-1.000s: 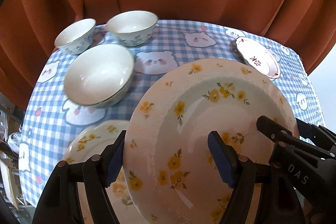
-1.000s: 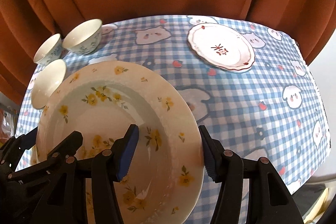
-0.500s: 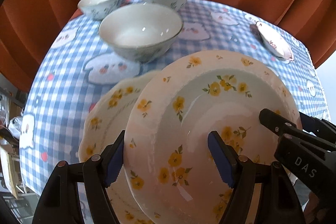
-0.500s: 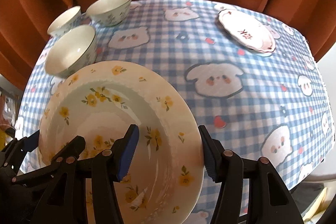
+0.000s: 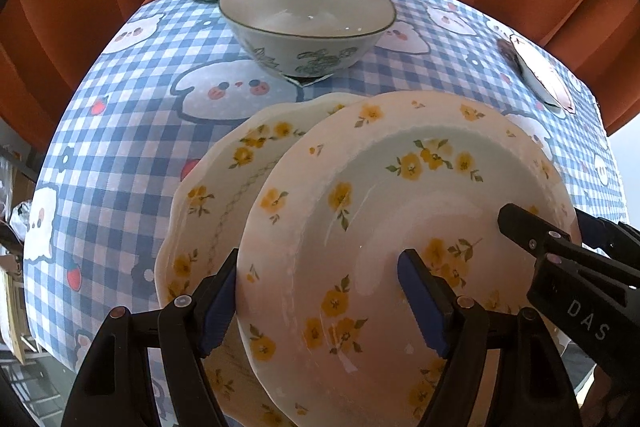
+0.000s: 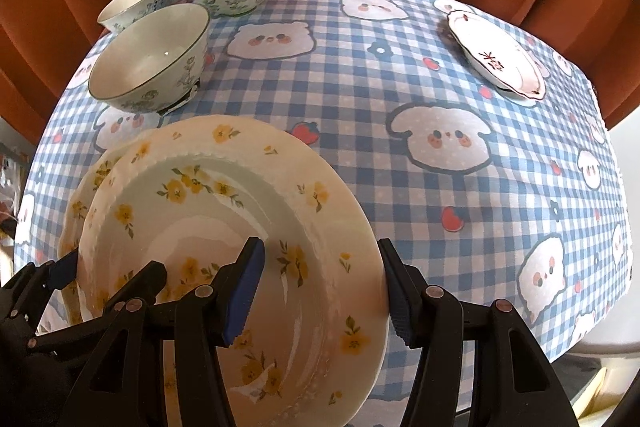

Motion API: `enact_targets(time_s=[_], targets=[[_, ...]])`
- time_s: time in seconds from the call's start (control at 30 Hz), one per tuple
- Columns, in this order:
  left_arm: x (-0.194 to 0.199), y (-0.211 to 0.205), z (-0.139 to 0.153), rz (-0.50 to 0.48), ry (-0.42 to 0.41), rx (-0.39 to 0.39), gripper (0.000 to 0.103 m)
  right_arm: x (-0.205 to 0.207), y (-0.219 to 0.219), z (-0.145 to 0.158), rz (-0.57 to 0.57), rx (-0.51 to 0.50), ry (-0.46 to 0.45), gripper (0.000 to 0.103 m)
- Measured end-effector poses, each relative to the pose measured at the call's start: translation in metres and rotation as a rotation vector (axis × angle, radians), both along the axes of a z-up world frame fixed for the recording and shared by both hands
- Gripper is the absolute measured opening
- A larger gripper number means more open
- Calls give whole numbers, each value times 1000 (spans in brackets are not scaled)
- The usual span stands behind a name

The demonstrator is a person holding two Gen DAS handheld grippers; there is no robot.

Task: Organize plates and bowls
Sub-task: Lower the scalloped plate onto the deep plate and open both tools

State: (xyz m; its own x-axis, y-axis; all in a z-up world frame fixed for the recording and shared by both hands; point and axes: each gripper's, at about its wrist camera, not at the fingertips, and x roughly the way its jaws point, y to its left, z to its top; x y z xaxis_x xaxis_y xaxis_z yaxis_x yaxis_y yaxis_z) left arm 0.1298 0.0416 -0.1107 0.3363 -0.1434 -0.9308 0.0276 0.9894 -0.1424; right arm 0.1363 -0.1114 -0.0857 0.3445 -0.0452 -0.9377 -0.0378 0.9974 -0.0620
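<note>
Rust-orange curtains close in behind a table dressed in a blue checked tablecloth (image 6: 360,99) printed with cartoon animals. At its far left stand three bowls in a cluster: two small ones at the back and a larger green-rimmed bowl (image 5: 306,23) nearer the camera, all upright and apart from the plates. Just in front of that bowl lies a scalloped plate with yellow flowers (image 5: 216,195), flat on the cloth. Above it and offset to its right is the deep yellow-flowered plate (image 5: 400,227), carried between both tools — the left gripper (image 5: 320,301) is clamped on its left rim, one pad under the edge and one inside the well, and the right gripper (image 6: 320,291) pinches the right rim the same way. Far right, well apart, a small white plate with red markings (image 6: 496,61) sits alone.

The held plate overlaps the resting one only partly; its left edge covers the right half. Whether it already touches cannot be told. Nesting them looks to call for a shift leftward — toward the left gripper's side — before lowering, keeping the plate level so neither rim knocks.
</note>
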Motion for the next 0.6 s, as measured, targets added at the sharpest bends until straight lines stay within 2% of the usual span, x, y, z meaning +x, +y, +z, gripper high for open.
enact_targets(time_s=[0.33, 0.43, 0.5, 0.6], targets=[[5, 0, -5, 32, 16, 31, 79, 8, 6, -7, 10, -7, 12, 60], [5, -5, -5, 37, 8, 67, 80, 7, 6, -8, 14, -5, 15, 59], [4, -6, -5, 40, 1, 82, 81, 6, 6, -7, 22, -5, 14, 58], [3, -6, -4, 37, -3, 94, 81, 3, 3, -4, 10, 11, 6, 50]])
